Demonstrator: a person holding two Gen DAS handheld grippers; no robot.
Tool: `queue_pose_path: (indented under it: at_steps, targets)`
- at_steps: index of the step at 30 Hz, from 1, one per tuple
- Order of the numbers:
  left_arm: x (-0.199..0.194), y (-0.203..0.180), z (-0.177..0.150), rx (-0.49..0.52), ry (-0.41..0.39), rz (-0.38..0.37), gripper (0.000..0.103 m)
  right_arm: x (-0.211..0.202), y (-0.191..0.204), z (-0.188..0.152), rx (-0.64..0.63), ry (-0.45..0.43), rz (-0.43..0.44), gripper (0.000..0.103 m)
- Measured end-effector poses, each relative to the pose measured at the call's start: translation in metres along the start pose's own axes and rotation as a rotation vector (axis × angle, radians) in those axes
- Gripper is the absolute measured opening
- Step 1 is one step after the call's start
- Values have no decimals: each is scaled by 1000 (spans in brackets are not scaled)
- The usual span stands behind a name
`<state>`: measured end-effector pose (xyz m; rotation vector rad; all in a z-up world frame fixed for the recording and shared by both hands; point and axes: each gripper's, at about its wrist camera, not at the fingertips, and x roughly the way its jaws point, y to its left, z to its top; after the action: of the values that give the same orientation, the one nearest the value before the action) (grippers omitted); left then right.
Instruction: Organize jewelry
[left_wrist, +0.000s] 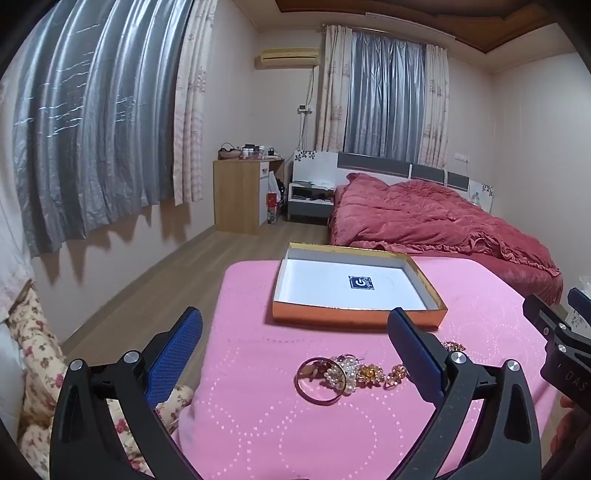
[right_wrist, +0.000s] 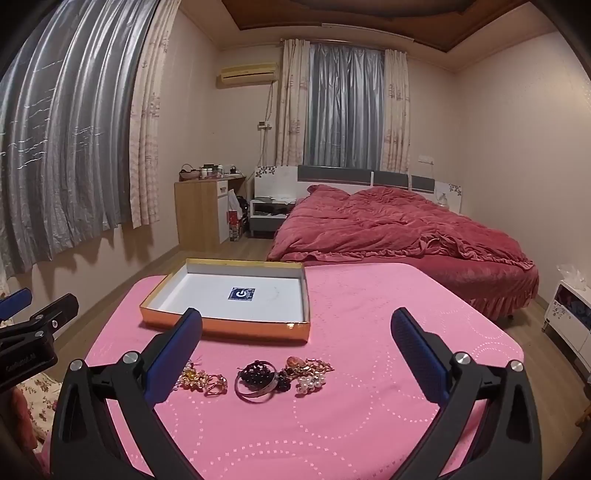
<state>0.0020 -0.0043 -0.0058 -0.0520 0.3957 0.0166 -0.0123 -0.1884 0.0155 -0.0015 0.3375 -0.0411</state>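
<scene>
Several pieces of jewelry lie in a row on a pink cloth-covered table (left_wrist: 258, 424). In the left wrist view I see a gold bangle (left_wrist: 320, 380), a pearl cluster (left_wrist: 341, 373) and amber brooches (left_wrist: 369, 371). In the right wrist view I see a silver bangle (right_wrist: 256, 382) around dark beads (right_wrist: 258, 371), gold pieces (right_wrist: 201, 380) and pearls (right_wrist: 308, 384). Beyond them sits an open, empty orange-gold box (left_wrist: 354, 317), also in the right wrist view (right_wrist: 229, 326). My left gripper (left_wrist: 295, 339) and right gripper (right_wrist: 295, 339) are open, empty, and short of the jewelry.
A bed with a red quilt (left_wrist: 436, 221) stands behind the table. A wooden cabinet (left_wrist: 240, 195) and nightstand are at the far wall. Floral fabric (left_wrist: 40, 350) lies left of the table, a white cabinet (right_wrist: 570, 321) on the right. Wood floor runs along the left.
</scene>
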Motion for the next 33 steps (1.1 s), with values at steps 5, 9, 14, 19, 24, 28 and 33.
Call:
queue_pose_path:
  at_steps: [5,9,14,19,24,28,33]
  targets:
    - [1,-3,-3,1,0,2,97,-1,-1,1,20,-7,34,0]
    - [-4,-3,1,4,-3,0,97,0,1,0,14,-1,29,0]
    - [-5,-5,1,8,-6,-1,97,-2,-2,0,20,-11,-5,0]
    - [-5,-2,3,12,-6,-3,97,-2,-1,-1,15,-7,8,0]
    - [-6,-2,3,17,-8,-3,97,-2,-3,-1,24,-5,-12,0]
    - [-6,-3,4,20,-8,-4,97,-4,-2,-1,20,-9,-11,0]
    - [-7,-3,4,22,-9,-4,97,-2,-2,-1,17,-3,-19,0]
